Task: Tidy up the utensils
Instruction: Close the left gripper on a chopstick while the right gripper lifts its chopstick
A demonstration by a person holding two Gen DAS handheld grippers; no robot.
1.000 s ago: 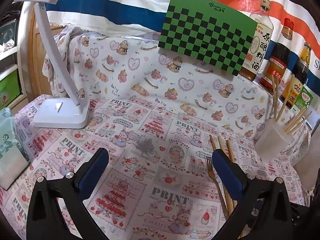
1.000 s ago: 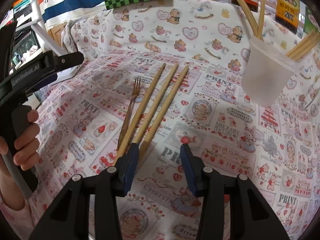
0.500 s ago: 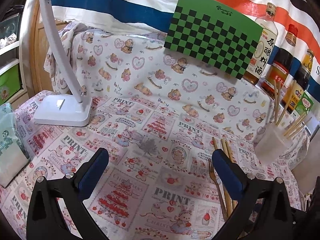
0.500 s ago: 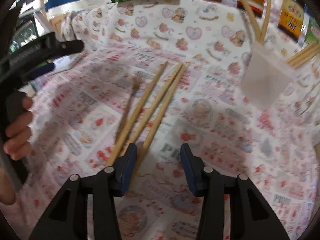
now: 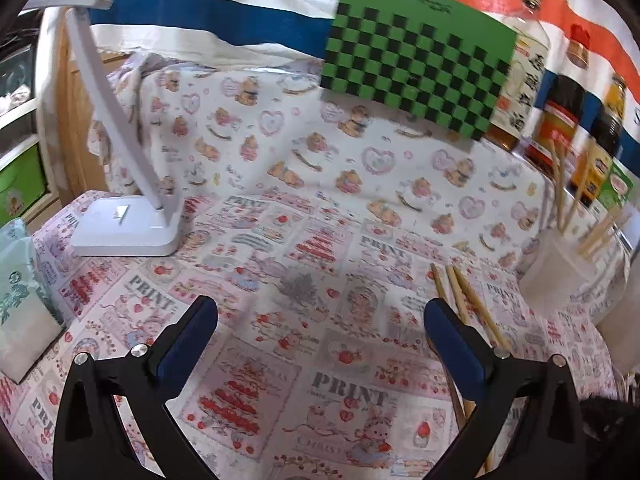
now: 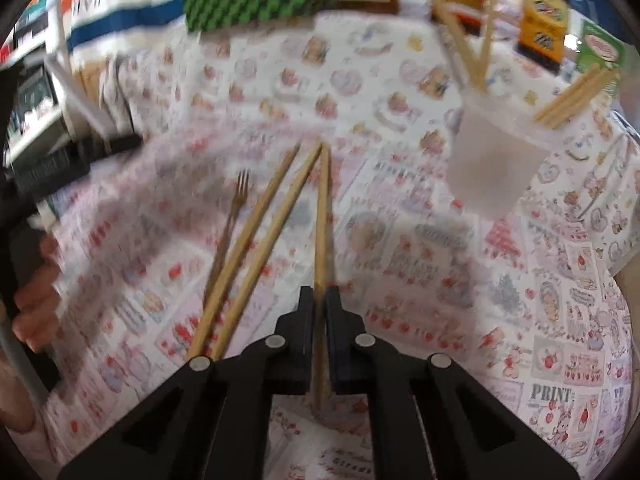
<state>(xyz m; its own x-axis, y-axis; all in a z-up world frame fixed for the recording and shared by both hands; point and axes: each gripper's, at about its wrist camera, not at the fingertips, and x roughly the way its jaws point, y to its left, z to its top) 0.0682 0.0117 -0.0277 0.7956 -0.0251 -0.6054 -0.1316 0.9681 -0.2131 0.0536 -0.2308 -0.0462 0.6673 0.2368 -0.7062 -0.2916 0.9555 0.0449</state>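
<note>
My right gripper (image 6: 319, 300) is shut on one wooden chopstick (image 6: 322, 216), which runs forward from between its jaws. Two more chopsticks (image 6: 260, 236) lie side by side on the printed cloth just left of it, and a small fork (image 6: 232, 216) lies left of those. A translucent cup (image 6: 492, 152) holding several chopsticks stands at the right. In the left wrist view my left gripper (image 5: 320, 320) hangs open over bare cloth, with the chopsticks (image 5: 460, 288) by its right finger and the cup (image 5: 560, 264) at the far right.
A white desk lamp (image 5: 124, 228) stands at the left, a tissue pack (image 5: 20, 304) at the left edge. A green checkered board (image 5: 416, 52) and several sauce bottles (image 5: 560, 120) line the back. A hand (image 6: 32, 312) holds the other gripper at the left.
My right gripper has shut on the rightmost chopstick, whose near end has swung away from the other two. The left gripper has stayed in place, open.
</note>
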